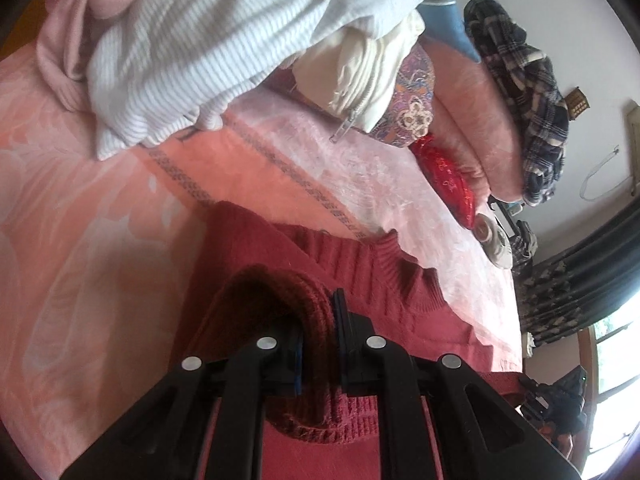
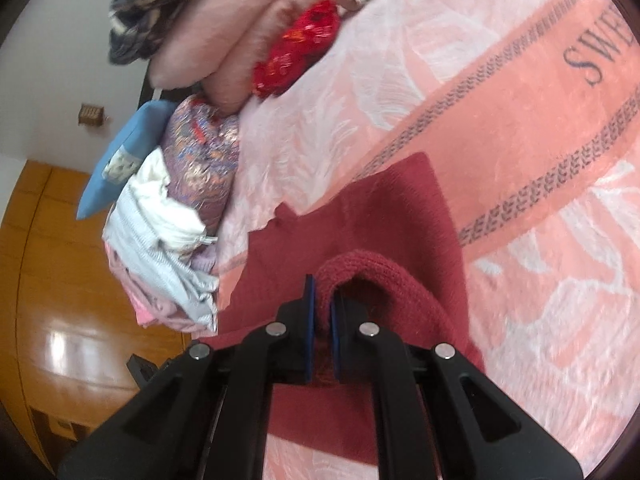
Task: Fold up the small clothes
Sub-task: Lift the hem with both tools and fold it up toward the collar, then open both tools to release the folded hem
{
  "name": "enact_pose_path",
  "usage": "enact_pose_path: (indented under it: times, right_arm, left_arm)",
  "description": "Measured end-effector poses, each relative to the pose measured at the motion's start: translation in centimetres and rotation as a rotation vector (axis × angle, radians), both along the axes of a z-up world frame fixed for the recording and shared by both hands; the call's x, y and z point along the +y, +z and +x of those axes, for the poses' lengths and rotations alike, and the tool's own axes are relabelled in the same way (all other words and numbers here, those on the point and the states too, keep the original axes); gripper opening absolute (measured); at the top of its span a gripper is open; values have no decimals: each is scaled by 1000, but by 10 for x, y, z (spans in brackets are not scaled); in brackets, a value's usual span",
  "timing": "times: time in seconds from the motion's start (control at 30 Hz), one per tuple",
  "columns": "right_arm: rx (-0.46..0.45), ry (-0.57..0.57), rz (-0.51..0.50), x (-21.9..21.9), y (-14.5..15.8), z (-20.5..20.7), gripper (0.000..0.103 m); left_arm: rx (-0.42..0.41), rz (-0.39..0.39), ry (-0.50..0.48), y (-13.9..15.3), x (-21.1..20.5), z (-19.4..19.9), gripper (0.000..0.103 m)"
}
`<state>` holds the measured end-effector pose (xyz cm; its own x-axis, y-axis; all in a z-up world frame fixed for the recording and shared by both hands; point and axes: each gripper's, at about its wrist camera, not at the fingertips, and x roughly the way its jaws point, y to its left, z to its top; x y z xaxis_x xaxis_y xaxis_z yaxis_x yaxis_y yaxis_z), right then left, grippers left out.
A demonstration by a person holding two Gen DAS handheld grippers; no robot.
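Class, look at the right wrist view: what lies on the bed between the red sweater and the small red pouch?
Only bare pink blanket lies between the red sweater and the red pouch.

The pink bedspread (image 2: pixel 520 128) carries dark letters reading "SWE", cut off at the picture's edge.

The sweater (image 1: pixel 360 280) lay on the bed (image 1: pixel 100 220) at lower centre of the left view; a heap of clothes (image 1: pixel 200 60) sat behind it at upper left; pillows (image 1: pixel 468 120) lay stacked at upper right.
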<state>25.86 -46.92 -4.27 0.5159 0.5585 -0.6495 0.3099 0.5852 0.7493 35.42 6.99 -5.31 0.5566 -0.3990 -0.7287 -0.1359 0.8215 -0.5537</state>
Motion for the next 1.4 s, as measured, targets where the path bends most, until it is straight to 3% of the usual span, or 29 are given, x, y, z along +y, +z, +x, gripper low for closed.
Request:
enact_pose_path:
  times: [0.33, 0.53, 0.73, 0.8, 0.83, 0.87, 0.9, 0.93, 1.17, 1.4]
  right_arm:
    - [75, 4, -120, 8, -26, 49, 5]
    - [120, -20, -108, 6, -49, 63, 6]
    - [125, -10, -119, 7, -50, 66, 11]
    - [117, -5, -115, 7, -48, 65, 14]
    - [110, -1, -107, 6, -46, 63, 18]
    - [103, -3, -99, 5, -43, 62, 29]
    - [84, -8, -98, 3, -38, 60, 48]
    - [58, -12, -107, 0, -32, 58, 61]
    - [-19, 33, -241, -6, 0, 49, 62]
    - [38, 113, -361, 17, -25, 59, 64]
  left_arm:
    - [39, 79, -29, -34, -8, 41, 12]
    - [37, 56, -29, -42, -3, 54, 13]
    - [39, -20, -15, -40, 4, 62, 18]
    - [25, -36, -10, -35, 9, 61, 23]
    - [15, -46, -2, -32, 11, 60, 31]
    - [-3, -53, 18, -27, 17, 57, 43]
    - [-14, -38, 39, -24, 20, 54, 48]
    - [-39, -9, 69, -17, 26, 50, 51]
    - [-85, 99, 44, -5, 24, 38, 52]
    - [-60, 241, -19, -21, -9, 40, 53]
